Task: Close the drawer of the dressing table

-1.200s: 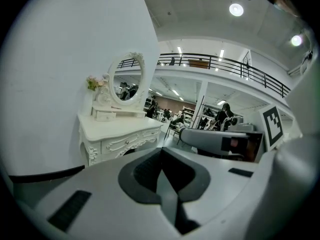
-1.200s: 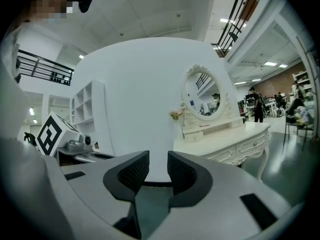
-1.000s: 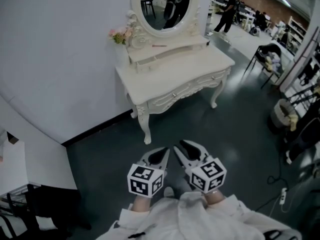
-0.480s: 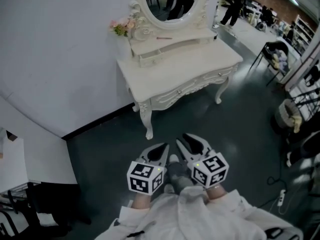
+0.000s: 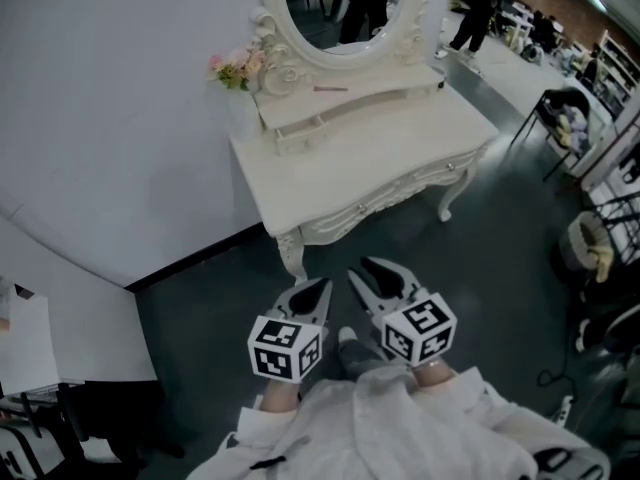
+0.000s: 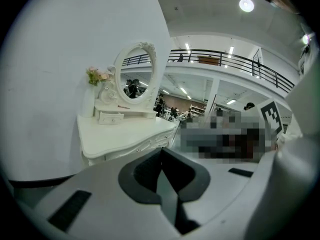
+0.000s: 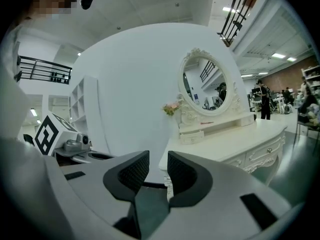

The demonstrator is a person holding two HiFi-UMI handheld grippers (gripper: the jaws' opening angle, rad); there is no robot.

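**Operator:** Head view: where is the work item?

**Technician:** The white carved dressing table stands against the wall, well apart from both claws. Its small white drawer sits in the raised shelf below the oval mirror. It juts slightly past the shelf front, so it is judged not yet closed. The left claw and right claw are held low, near the person's body, and point toward the table. This reads as an approach posture with no contact.

**Operator:** Left gripper view?

**Technician:** The left claw has its jaws pressed together and holds nothing. A closed tip would suit pushing a drawer front. The drawer lies far ahead.

**Operator:** Right gripper view?

**Technician:** The right claw shows a narrow gap with nothing in it. The drawer rests at the back of the surface, out of reach.
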